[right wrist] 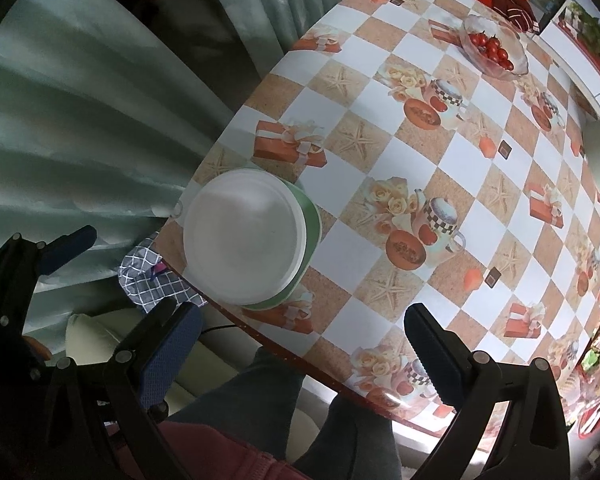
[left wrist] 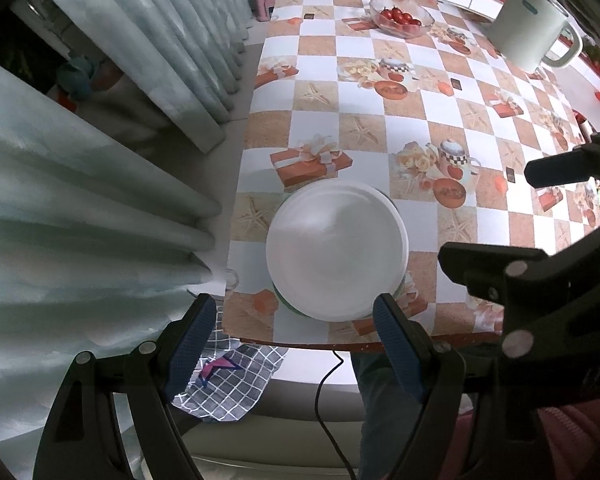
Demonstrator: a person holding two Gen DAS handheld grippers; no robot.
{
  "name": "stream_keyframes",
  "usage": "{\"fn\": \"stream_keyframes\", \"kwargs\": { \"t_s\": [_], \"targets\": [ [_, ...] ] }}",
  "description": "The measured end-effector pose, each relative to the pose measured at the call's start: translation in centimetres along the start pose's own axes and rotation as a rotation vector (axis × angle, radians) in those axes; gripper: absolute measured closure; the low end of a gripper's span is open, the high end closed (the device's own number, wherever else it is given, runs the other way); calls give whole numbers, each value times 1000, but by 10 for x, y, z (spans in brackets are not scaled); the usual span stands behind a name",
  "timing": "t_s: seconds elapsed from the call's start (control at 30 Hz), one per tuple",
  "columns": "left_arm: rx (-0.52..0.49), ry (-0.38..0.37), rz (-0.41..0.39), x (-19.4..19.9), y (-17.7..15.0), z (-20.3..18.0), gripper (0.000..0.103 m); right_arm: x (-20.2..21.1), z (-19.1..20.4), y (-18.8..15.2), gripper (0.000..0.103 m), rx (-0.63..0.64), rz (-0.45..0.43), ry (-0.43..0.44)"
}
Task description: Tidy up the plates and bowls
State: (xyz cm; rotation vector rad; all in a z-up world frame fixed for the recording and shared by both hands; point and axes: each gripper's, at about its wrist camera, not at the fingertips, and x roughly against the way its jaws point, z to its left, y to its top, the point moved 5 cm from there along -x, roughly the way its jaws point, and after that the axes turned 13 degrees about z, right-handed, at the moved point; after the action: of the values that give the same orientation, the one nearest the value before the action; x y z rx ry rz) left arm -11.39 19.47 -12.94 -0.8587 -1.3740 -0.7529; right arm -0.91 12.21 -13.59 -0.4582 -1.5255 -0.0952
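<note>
White dishes (left wrist: 337,254) sit stacked on a green one (right wrist: 311,220) near the table (left wrist: 420,128) edge; both grippers (left wrist: 296,344) (right wrist: 300,348) hang above, open, empty; stacking looks finished.

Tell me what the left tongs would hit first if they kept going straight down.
Probably the white plate stacked on the green dish; the open left tongs hang near its front rim, though depth is unclear.

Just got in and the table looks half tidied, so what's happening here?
A person is sorting dishes with a handheld gripper in each hand. A white plate sits stacked on a green dish near the table's front edge. The left gripper hangs open above the stack, holding nothing; the right gripper is open and empty too. A glass bowl of tomatoes sits at the far end.
</note>
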Motion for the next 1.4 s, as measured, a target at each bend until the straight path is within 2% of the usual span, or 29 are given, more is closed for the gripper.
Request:
{"fn": "stream_keyframes", "kwargs": {
  "t_s": [0.33, 0.83, 1.27, 1.4],
  "targets": [
    [2, 31, 0, 5, 0, -2, 20, 3, -3, 1, 1, 3, -9, 11],
    [17, 67, 44, 2, -4, -5, 20, -1, -2, 5, 1, 35, 3, 39],
    [37, 62, 83, -5, 0, -5, 20, -5, -4, 10, 1, 50, 21, 51],
    [45, 44, 48, 0, 3, -4, 20, -7, -5, 11, 1, 49, 27, 57]
  ]
}}
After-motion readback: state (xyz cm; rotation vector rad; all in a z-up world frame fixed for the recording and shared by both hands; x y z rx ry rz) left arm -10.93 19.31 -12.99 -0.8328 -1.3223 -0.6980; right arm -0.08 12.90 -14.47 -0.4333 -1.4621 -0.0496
